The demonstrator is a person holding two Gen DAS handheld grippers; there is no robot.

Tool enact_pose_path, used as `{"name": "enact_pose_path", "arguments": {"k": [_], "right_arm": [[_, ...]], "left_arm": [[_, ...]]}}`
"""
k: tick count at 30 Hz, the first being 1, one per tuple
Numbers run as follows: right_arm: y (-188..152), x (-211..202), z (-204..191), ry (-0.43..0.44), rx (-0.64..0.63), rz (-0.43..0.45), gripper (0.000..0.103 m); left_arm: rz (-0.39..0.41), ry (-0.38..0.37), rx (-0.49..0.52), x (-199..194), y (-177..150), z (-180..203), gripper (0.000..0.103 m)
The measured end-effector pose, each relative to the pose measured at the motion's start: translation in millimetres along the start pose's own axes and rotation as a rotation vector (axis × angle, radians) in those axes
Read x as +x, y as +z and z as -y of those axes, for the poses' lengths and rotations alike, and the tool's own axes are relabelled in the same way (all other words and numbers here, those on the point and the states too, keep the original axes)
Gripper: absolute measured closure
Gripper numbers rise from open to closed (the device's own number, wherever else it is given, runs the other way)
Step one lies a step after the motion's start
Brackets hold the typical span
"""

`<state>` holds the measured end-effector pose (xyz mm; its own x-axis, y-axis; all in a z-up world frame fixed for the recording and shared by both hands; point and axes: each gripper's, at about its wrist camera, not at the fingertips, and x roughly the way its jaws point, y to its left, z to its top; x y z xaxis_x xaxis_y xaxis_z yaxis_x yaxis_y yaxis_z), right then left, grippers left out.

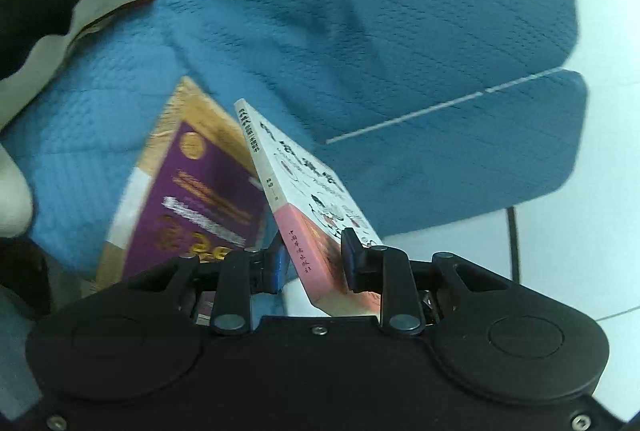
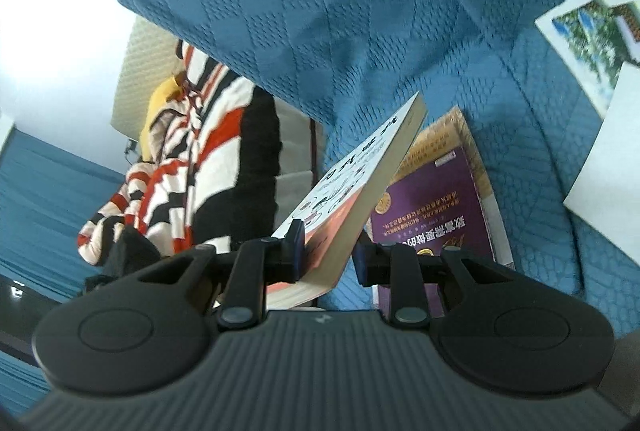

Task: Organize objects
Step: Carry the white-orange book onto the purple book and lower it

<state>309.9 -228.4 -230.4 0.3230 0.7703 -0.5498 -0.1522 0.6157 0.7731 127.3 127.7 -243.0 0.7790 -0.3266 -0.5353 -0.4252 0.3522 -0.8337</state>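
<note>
Left tool (image 1: 314, 257) clamped on the spine end of a white-and-pink book (image 1: 308, 191), pads pressed to both covers. Right tool (image 2: 328, 251) clamped on the same white-and-pink book (image 2: 352, 183) from the page-edge side, one pad on the cover, the other under it. Book held tilted, raised off the surface, above and just beside a purple book (image 1: 192, 199) lying flat on a blue quilted cover (image 1: 360, 31). Purple book (image 2: 432, 207) bordered in tan, near the front edge of the blue quilted cover (image 2: 320, 11) in both views. Cover draped in folds over a cushioned seat or bed; cannot tell which. Toward the far right edge, in the right wrist view, a picture book (image 2: 592, 31) with green and blue print, and a plain white sheet (image 2: 608, 159) partly overlapping it. At the left, striped clothing (image 2: 192, 167) in red, white and black, piled against a cream quilted pad (image 2: 140, 71). White tiled floor (image 1: 600, 191) beyond the cover's edge in the left wrist view, a dark thin cable (image 1: 514, 243) running across it. Bright white wall behind.
</note>
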Motion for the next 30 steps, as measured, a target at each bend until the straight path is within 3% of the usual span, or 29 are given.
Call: {"name": "enact_pose_path", "arguments": {"k": [7,15,24,30], "right_arm": [[-13.9,37.3,16.0,-0.042,-0.016,0.001,0.074],[-22.0,47.0,37.2,-0.062,-0.014,-0.004,0.074],[-42.0,69.4,72.9,-0.168,0.019,-0.1,0.068],[-48.1,76.5,85.6,-0.178,0.024,-0.106,0.067]], "left_arm": [[-0.036,0.046,0.002,24.0,11.1,-39.2,0.077],[-0.066,0.081,0.042,42.4,2.5,-52.5,0.076],[-0.148,0.274,0.123,67.2,-18.9,-65.1,0.07],[-0.145,0.332,0.164,68.4,-19.9,-63.8,0.074]]}}
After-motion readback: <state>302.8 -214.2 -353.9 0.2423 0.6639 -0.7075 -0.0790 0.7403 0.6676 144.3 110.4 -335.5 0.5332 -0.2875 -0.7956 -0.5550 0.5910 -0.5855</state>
